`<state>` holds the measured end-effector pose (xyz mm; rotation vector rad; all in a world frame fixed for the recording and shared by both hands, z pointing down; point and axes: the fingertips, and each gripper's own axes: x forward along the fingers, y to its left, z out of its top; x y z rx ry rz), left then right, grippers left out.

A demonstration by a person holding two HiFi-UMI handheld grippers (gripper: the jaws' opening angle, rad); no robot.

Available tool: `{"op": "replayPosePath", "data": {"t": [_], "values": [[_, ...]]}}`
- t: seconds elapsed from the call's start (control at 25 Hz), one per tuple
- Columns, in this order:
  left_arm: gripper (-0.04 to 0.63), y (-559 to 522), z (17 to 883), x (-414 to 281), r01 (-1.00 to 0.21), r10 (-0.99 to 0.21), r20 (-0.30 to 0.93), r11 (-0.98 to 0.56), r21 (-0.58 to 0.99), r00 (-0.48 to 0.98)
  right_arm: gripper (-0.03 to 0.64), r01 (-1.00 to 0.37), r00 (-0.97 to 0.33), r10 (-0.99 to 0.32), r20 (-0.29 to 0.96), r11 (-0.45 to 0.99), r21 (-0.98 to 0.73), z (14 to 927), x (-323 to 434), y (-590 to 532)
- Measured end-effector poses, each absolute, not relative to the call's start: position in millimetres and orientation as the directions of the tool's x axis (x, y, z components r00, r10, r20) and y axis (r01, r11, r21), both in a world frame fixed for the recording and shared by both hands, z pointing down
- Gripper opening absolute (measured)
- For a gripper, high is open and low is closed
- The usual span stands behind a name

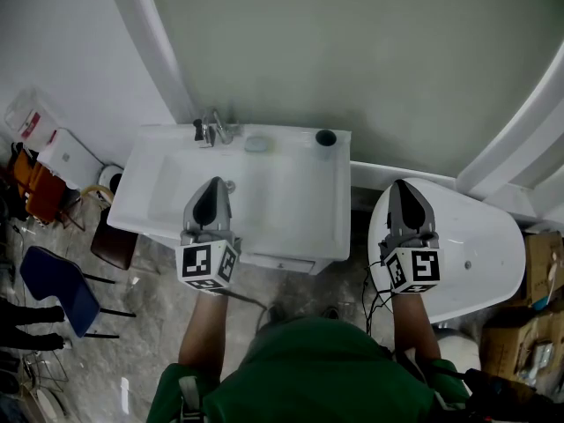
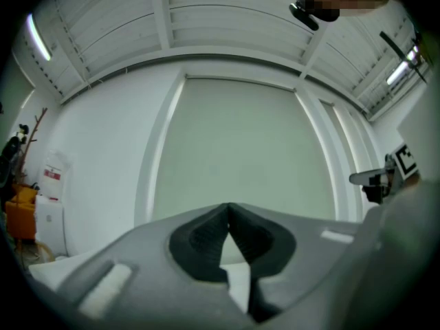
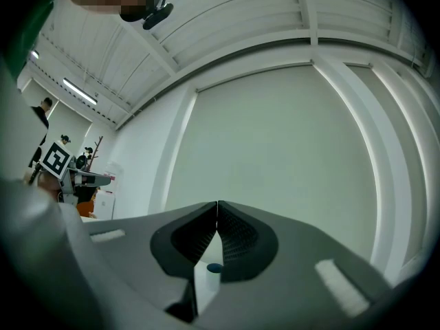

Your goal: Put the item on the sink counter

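- white glossy rectangular sink unit [image 1: 300, 227]: flat counter around a shallow moulded basin, with a chrome tap [image 1: 214, 130] on the back rim.
- small pale grey-blue rounded block [image 1: 256, 144]: lies on the sink counter's back ledge, just right of the chrome tap.
- small dark round pot [image 1: 326, 137]: stands at the counter's back right corner, apart from the block. it shows as a dark blue disc [image 3: 214, 268] through the gap below the right jaws.
- left gripper [image 1: 213, 185]: matt grey shell, ribbed black pads, marker cube at the rear. it is held over the basin, jaws closed tip to tip, nothing between them.
- right gripper [image 1: 402, 187]: same make, held over the near end of a smooth white oval tub [image 1: 493, 254] beside the sink. its jaws are likewise closed and empty.
- blue plastic chair [image 1: 53, 289] and brown stool [image 1: 115, 245]: both on the grey floor left of the sink.
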<state>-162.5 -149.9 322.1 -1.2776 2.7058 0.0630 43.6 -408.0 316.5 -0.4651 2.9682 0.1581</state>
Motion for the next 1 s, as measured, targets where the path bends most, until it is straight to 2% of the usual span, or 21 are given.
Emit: {"op": "replayPosePath", "data": {"t": [1.0], "values": [[-0.002, -146.1, 327.7, -171.5, -0.769, -0.764, -0.136, 0.638, -0.023, -0.63, 0.003, -0.295, -0.949, -0.283, -0.136, 0.952, 0.076, 318.9, 32.1, -402.5]]}}
